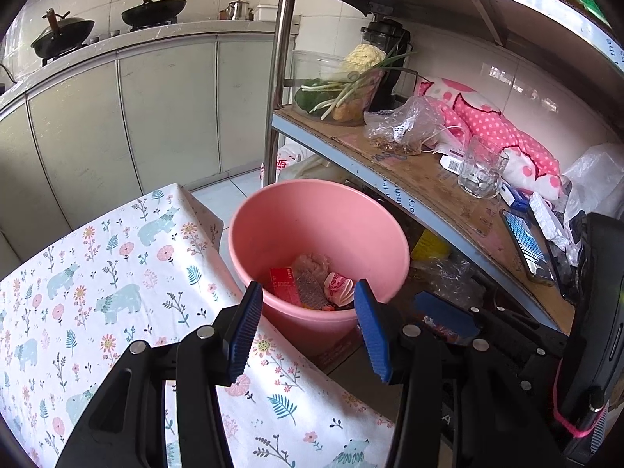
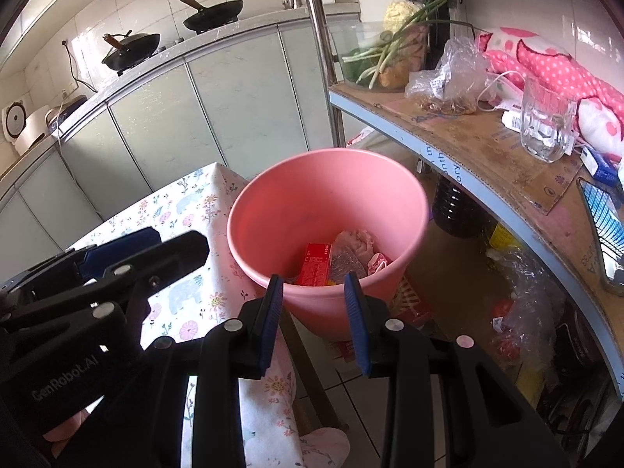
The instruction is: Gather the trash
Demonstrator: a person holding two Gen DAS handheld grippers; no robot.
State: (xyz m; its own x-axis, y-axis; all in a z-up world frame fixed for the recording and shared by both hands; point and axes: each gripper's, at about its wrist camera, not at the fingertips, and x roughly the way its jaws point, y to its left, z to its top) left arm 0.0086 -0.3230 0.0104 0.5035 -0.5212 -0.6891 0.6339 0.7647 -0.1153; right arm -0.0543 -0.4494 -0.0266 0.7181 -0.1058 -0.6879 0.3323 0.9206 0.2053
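both grippers — left gripper (image 1: 308, 321) and right gripper (image 2: 314, 314) — have jaws apart, empty; pink bucket (image 2: 273, 195) of trash just ahead.

bin (image 1: 273, 226): base hidden behind table (image 1: 117, 273); phone (image 2: 602, 226): cut by frame edge; red box (image 2: 314, 265): print unreadable.

Both grippers (image 1: 308, 325) (image 2: 314, 314) empty, fingers apart.

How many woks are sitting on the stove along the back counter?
2. One lidded wok sits at the left end of the counter; the other, open wok sits further right, nearer the metal shelf post. More cookware could lie outside the frame.
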